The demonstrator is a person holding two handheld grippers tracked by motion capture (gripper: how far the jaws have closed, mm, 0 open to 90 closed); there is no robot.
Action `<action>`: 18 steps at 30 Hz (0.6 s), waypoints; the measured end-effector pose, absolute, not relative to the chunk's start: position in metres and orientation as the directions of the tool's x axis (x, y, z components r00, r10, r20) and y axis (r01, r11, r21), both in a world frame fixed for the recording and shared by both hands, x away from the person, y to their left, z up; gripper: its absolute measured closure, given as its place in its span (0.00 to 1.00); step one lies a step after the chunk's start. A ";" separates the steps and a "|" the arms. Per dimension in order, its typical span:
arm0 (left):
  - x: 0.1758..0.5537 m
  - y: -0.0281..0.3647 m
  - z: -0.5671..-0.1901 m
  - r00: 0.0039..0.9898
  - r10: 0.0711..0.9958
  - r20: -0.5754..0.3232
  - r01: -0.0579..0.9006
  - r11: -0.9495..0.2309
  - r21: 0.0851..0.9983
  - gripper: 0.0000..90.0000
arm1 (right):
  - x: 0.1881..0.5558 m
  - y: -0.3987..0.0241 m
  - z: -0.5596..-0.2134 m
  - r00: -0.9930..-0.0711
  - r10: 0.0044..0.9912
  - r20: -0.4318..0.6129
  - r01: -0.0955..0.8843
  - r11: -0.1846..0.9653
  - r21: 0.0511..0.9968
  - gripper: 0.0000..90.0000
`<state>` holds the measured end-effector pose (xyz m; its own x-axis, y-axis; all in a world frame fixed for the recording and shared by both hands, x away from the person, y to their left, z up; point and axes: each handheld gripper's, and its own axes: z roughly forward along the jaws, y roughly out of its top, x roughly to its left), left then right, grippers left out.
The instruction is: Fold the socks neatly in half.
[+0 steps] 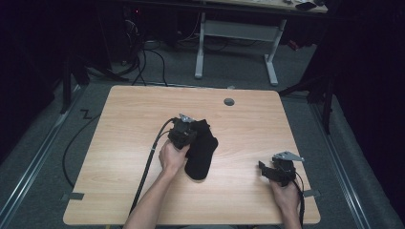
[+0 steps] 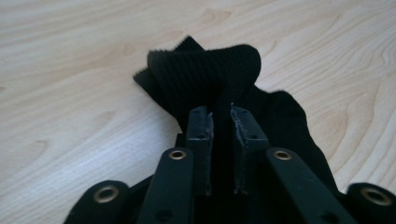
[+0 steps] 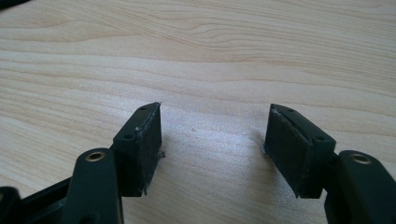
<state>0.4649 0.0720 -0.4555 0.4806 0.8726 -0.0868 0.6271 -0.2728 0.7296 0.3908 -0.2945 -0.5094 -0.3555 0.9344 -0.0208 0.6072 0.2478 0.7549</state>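
Black knitted fabric, a sock (image 1: 200, 155), lies near the middle of the wooden table (image 1: 124, 124), a little toward the person's edge; its long body points to that near edge and its ribbed cuff (image 2: 205, 74) lies at the far end. The left gripper (image 1: 184, 131) is over the cuff end, held by the left hand (image 1: 172, 157); in the left gripper view the 2 jaws stand narrow, with a small gap, and a fold of the cuff rises between them and just in front of them; whether the pads press the fabric I cannot tell, because the gap between them is dark. The right gripper (image 1: 278, 171) is near the right corner of the near edge, well apart from the sock, in the right hand (image 1: 286, 193); in the right gripper view its jaws stand wide over bare wood and hold nothing. A grey round cap (image 1: 229, 101) sits near the far edge.
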 end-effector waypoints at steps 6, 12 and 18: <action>0.461 0.072 -0.457 0.508 0.858 -0.076 0.608 -0.294 0.738 0.67 | 0.391 -0.294 -0.509 -0.355 0.935 -0.019 0.608 0.246 0.755 0.40; 0.451 0.080 -0.447 0.519 0.853 -0.053 0.569 -0.298 0.766 0.57 | 0.391 -0.294 -0.509 -0.355 0.935 -0.020 0.607 0.247 0.755 0.40; 0.434 0.098 -0.436 0.526 0.850 -0.041 0.523 -0.285 0.804 0.54 | 0.391 -0.294 -0.509 -0.355 0.934 -0.021 0.607 0.248 0.755 0.40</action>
<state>0.4338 0.0976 -0.4357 0.5259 0.8496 -0.0412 0.5226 -0.2845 0.8037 0.3908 -0.2945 -0.5094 -0.3554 0.9345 -0.0208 0.6072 0.2477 0.7550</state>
